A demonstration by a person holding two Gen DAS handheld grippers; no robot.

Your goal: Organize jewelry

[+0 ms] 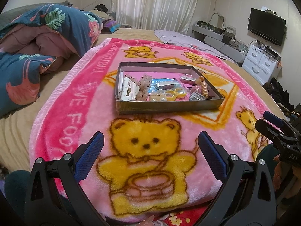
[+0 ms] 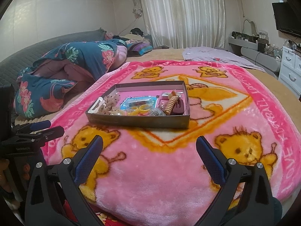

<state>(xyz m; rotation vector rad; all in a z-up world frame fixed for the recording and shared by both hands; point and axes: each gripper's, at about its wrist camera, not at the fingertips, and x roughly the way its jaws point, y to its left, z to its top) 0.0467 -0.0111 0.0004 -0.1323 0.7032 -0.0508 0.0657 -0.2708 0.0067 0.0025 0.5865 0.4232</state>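
Observation:
A shallow grey cardboard tray [image 1: 165, 107] sits on a pink teddy-bear blanket [image 1: 90, 116] in the middle of the bed; it also shows in the right wrist view [image 2: 135, 121]. In it lie a white hair claw [image 1: 128, 91], yellow rings [image 1: 176, 93], a beige beaded bracelet [image 1: 204, 89], a blue packet [image 1: 161, 83] and other small pieces. My left gripper [image 1: 150, 143] is open and empty, hovering over the blanket short of the tray. My right gripper [image 2: 149, 146] is open and empty too, to the right of the left one.
A folded dark floral quilt [image 1: 43, 41] lies on the left of the bed. A lilac cloth [image 1: 188, 39] lies at the far side. White drawers [image 1: 261, 62], a TV [image 1: 266, 26] and a cluttered shelf stand along the right wall. Curtains hang behind.

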